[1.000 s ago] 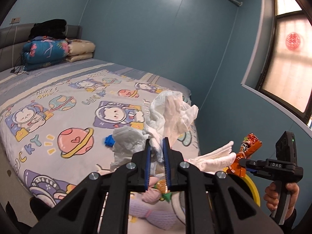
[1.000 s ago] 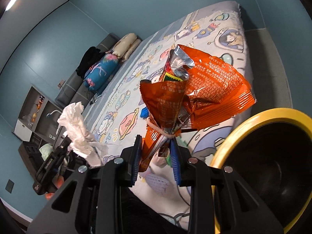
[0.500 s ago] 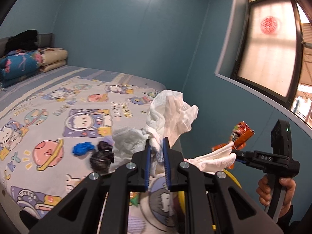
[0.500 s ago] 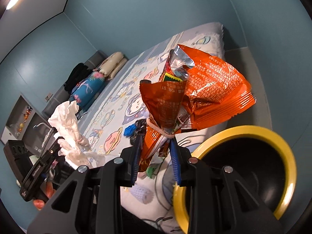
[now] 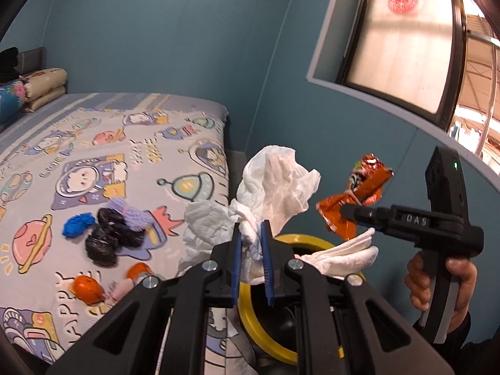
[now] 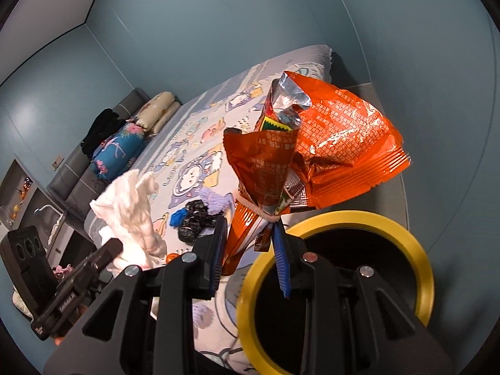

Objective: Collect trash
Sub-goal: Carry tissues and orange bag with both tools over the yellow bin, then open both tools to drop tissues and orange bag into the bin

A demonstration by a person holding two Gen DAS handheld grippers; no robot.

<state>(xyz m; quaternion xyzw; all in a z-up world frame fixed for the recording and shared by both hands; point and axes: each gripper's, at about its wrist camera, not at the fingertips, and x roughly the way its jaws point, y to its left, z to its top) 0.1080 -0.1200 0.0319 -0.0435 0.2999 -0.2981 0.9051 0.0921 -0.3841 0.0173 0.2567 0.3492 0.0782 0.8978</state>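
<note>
My left gripper [image 5: 250,234] is shut on crumpled white tissue paper [image 5: 275,187], held above the near rim of a yellow-rimmed black trash bin [image 5: 250,306]. My right gripper [image 6: 250,234] is shut on an orange snack wrapper [image 6: 312,162] tied with a rubber band, held over the bin's left rim [image 6: 406,243]. In the left wrist view the right gripper [image 5: 347,211] holds the wrapper [image 5: 359,197] to the right of the tissue. In the right wrist view the left gripper [image 6: 112,247] and its tissue [image 6: 131,212] are at lower left.
On the cartoon-print bed sheet [image 5: 93,162] lie a blue wad [image 5: 76,223], black crumpled bags [image 5: 106,240], a purple knitted piece [image 5: 131,215] and orange items [image 5: 87,284]. Folded bedding [image 5: 43,87] lies at the bed's far end. A window [image 5: 400,37] is at right.
Both grippers have swung right, away from the bed, and now hold the tissue and the wrapper above the yellow-rimmed bin. Their grips are unchanged.
</note>
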